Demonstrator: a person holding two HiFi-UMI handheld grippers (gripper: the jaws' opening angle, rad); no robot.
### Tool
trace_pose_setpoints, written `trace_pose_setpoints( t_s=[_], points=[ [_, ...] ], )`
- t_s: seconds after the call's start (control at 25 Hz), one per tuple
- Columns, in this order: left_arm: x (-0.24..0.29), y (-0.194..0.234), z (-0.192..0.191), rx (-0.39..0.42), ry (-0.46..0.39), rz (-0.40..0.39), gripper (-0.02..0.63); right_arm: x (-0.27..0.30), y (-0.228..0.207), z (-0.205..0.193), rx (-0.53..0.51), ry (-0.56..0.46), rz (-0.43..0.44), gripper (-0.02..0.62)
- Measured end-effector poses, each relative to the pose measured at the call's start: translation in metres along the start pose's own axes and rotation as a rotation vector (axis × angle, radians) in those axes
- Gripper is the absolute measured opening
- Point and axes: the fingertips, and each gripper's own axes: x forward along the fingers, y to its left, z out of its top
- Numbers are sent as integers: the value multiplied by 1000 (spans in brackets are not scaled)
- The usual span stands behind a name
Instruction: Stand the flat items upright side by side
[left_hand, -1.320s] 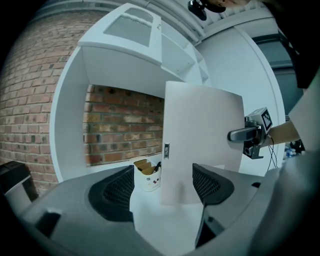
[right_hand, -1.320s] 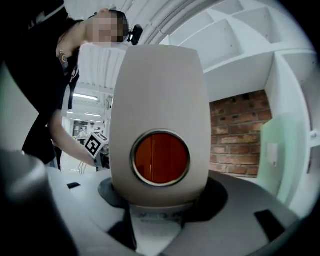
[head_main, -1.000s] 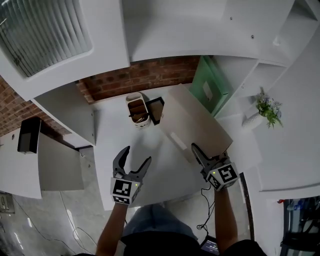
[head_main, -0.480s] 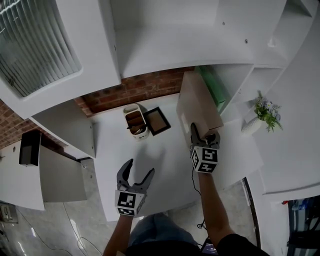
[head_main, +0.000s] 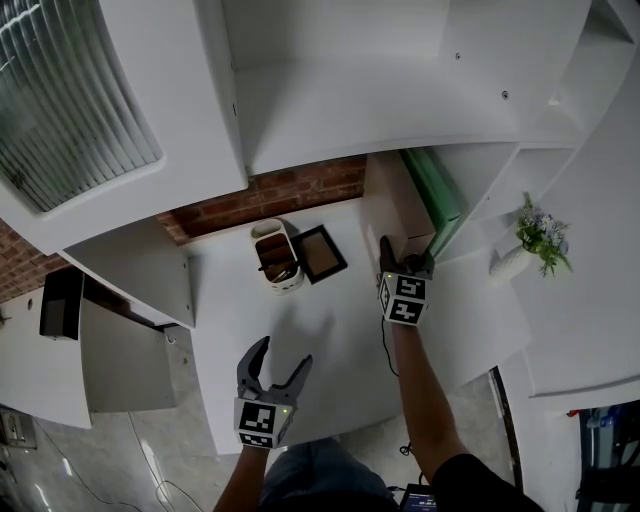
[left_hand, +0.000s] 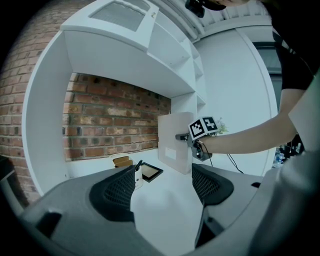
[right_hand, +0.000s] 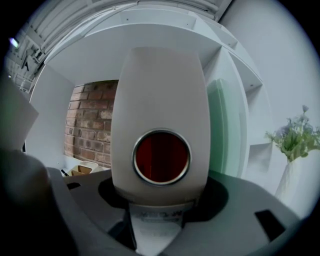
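With right claw (head_main: 405, 258) clenched on the upright grey binder (head_main: 395, 200) at the table's (head_main: 330, 340) back right corner, ease it squarely against the green binder (head_main: 435, 195), left claw (head_main: 283, 352) released near the front edge.

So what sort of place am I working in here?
Likely a home office or study nook: white desk under built-in shelves, a pen holder, and a beige binder beside a green folder.

One grey binder (head_main: 393, 205), seemingly one green binder (head_main: 436, 192) — one pen pot (head_main: 277, 260), one frame (head_main: 322, 254), one vase (head_main: 511, 262).
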Motion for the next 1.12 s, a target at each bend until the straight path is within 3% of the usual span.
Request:
trace_pose_setpoints(
  t_s=[0.6,1.12],
  points=[
    [2,-2,-3,-6,17,-12,342,20,-6,1,48,-24,2,285],
    [-5,-5,4,-16,-8,-12,343,-12,-3,12,72,-34,25,310]
  ],
)
